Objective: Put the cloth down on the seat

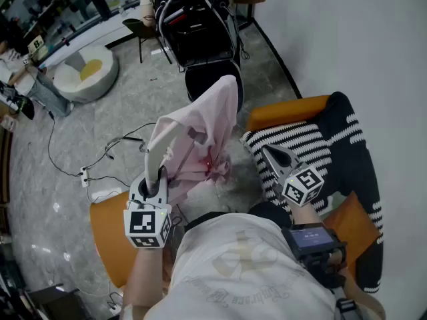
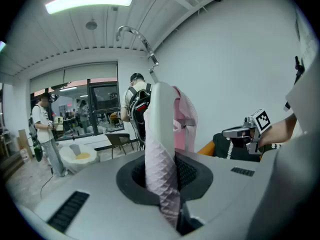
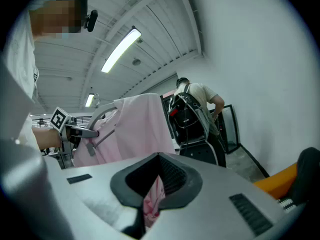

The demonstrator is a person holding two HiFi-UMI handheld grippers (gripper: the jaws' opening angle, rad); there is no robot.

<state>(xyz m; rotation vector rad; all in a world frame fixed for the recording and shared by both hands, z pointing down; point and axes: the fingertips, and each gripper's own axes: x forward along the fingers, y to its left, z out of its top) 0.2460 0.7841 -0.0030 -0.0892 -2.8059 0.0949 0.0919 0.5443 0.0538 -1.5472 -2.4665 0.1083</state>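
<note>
Orange seat [image 1: 287, 114] at your 2 o'clock, with a striped garment [image 1: 313, 145] draped over it. The pink cloth [image 1: 203, 135] is held up at your 12 o'clock, not on the seat. Your left gripper [image 1: 170, 135] has its jaws nearly closed, pinching the cloth's upper fold. Your right gripper [image 1: 267, 151] has its jaws clamped on a lower edge.
</note>
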